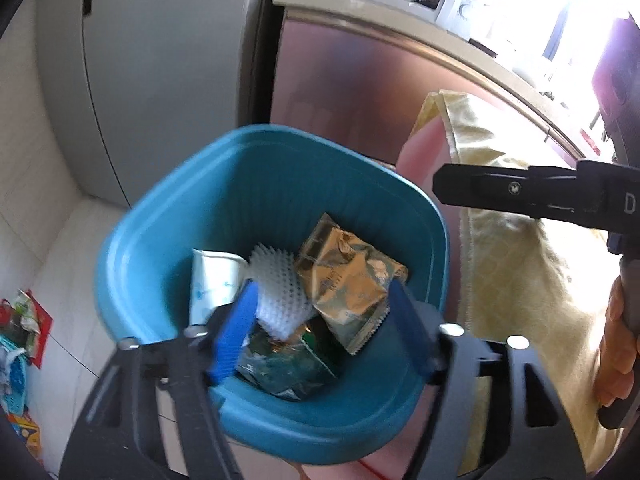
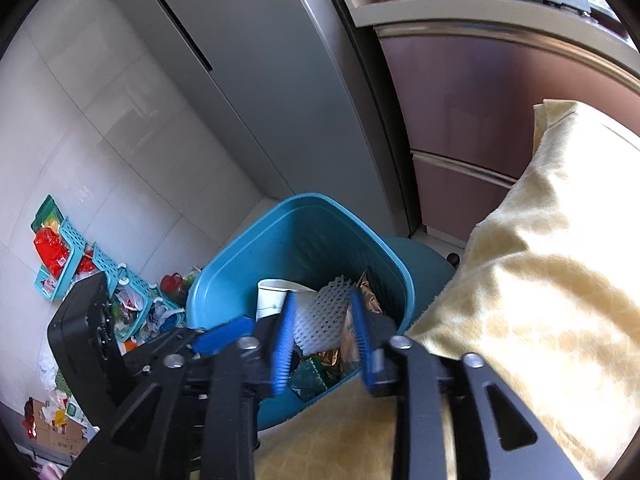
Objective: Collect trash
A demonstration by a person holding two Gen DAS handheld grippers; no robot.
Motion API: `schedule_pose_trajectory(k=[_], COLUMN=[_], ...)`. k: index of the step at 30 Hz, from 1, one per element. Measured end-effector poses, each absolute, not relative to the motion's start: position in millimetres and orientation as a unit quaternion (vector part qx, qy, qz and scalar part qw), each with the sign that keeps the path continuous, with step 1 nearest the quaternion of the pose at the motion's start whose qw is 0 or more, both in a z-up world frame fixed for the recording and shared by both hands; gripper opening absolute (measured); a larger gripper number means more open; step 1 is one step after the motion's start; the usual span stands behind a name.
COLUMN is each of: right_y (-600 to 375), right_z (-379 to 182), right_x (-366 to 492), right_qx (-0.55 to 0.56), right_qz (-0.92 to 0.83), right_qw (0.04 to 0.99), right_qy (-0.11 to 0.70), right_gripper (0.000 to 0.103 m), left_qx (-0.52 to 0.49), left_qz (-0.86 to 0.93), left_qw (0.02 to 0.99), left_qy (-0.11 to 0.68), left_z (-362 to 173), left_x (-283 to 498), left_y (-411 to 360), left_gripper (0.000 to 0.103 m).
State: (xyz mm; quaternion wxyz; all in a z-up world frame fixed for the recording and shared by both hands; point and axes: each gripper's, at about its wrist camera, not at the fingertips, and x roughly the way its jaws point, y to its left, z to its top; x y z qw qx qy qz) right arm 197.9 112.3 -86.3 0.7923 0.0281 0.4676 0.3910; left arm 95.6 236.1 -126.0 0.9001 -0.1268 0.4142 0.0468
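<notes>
Left gripper [image 1: 320,320] hanging over blue bin [image 1: 168,216], jaws spread, pinching nothing. Right gripper [image 2: 324,340] hovering above same bin [image 2: 304,232], jaws partly spread, nothing held. White spiky foam net [image 1: 280,292] lying in bin between paper cup [image 1: 212,280] and gold wrapper [image 1: 348,276], green packet [image 1: 288,368] underneath. Yellow cloth [image 2: 540,280] sitting just beside bin.

left gripper [image 1: 320,328] angled downward, jaws spread wide and empty, right gripper [image 2: 324,340] angled downward, jaws partly apart, holding nothing
</notes>
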Motion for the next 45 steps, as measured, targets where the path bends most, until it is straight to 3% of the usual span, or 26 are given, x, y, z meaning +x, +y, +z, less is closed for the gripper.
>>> schedule_pose_trajectory(k=[2,8,10,15,19,35,45], right_y=[107,78,67,28,-5,-102,-126], right_z=[-83,-72,-67,-48,-35,-25,-28], right_x=[193,173,163,128,95,3,-22], right_qx=[0.03,0.048,0.04,0.025,0.013,0.004,0.006], right_qz=[0.396,0.394,0.39,0.364,0.328,0.157,0.129], right_qw=[0.796,0.813,0.824,0.865,0.897,0.975,0.982], right_qy=[0.458,0.425,0.41,0.345,0.295,0.156,0.136], right_gripper=[0.039,0.061,0.065,0.088,0.094,0.096,0.096], left_qx=[-0.124,-0.111,-0.103,-0.087,-0.081,-0.01,-0.01], left_qz=[0.047,0.077,0.084,0.105,0.102,0.081,0.068], left_qw=[0.904,0.92,0.926,0.94,0.952,0.981,0.986], left_qy=[0.406,0.369,0.353,0.314,0.277,0.176,0.155], left_z=[-119,-99,-89,-64,-40,2,4], left_x=[90,62,49,23,5,-31,-47], left_y=[235,235,230,218,197,92,69], left_gripper=[0.071,0.097,0.097,0.097,0.097,0.097,0.097])
